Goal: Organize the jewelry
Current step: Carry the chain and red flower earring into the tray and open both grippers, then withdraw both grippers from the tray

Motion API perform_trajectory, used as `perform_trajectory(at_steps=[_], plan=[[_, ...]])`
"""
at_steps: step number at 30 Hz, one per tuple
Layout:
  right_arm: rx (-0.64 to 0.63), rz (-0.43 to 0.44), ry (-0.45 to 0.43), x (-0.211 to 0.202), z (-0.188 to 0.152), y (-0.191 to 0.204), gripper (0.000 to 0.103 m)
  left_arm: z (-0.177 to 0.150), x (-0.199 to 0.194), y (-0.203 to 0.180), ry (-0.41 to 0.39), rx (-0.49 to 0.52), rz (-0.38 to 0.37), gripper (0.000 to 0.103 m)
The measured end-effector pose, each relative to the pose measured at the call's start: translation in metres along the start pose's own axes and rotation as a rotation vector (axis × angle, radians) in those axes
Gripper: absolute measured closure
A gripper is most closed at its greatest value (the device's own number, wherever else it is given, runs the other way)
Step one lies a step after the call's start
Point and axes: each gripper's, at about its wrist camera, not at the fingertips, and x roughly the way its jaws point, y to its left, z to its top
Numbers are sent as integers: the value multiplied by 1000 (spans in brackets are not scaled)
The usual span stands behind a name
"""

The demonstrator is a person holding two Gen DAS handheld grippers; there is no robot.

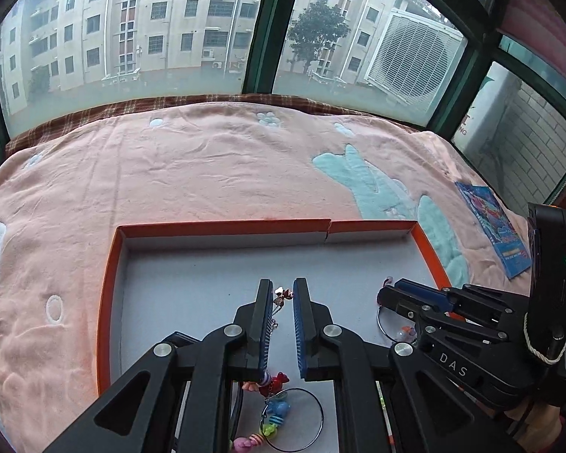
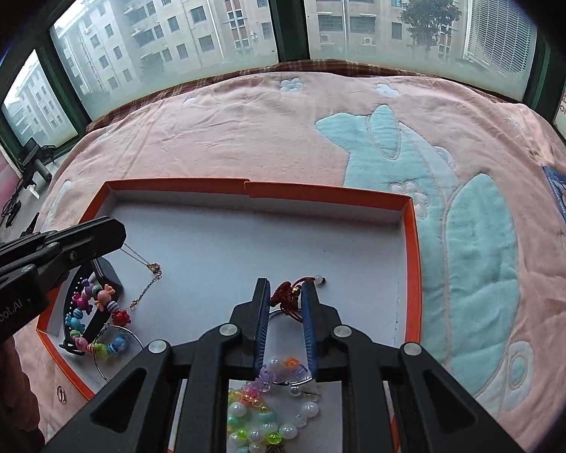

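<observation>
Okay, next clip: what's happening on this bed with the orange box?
A person holds tongs in each hand over a shallow orange-rimmed box lid on a pink blanket, sorting jewelry. The left tongs are closed down on a thin chain necklace with a small pendant. The right tongs grip a red knotted cord bracelet. Candy-bead bracelets and a loose bead strand already lie in the box.

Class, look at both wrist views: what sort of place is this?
Probably a bedroom in a flat: a pink blanket covers a bed beside a large window facing apartment blocks, with an orange-rimmed tray of jewellery on it.
</observation>
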Motion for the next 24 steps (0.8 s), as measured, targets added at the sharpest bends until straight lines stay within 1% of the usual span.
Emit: perform_trajectory(at_steps=[2,3,4,5,6,8,12,16,20,24], plan=[[3,-1,1,2,1,-1,78,-2,1,0,5,-2,-2,88],[2,3,-1,1,2,-1,72,-3,1,1,8,-6,-3,83],[0,11,-1,1,2,0,66,-4,0,1,10,-11,-1,71],[-3,13,-3,0,2,1,63,-5,-1,2,7,-15,3,64],[-10,8,-8,-1,2,2,61,-6,-3,2,-3,-17,8,55],[-24,-11,-22,-5,2,4,60,-7,-10,3,-12,-20,8,54],[-25,-2,-46,-18,1,7,60,-9,-26,2,-24,-19,29,54],[-26,8,-72,-36,-5,12,58,-17,-50,0,-39,-9,60,54],[-35,11,-92,-54,-18,16,56,-32,-78,3,-53,-10,94,54],[-49,14,-103,-71,-33,18,55,-55,-105,8,-58,-21,119,54]])
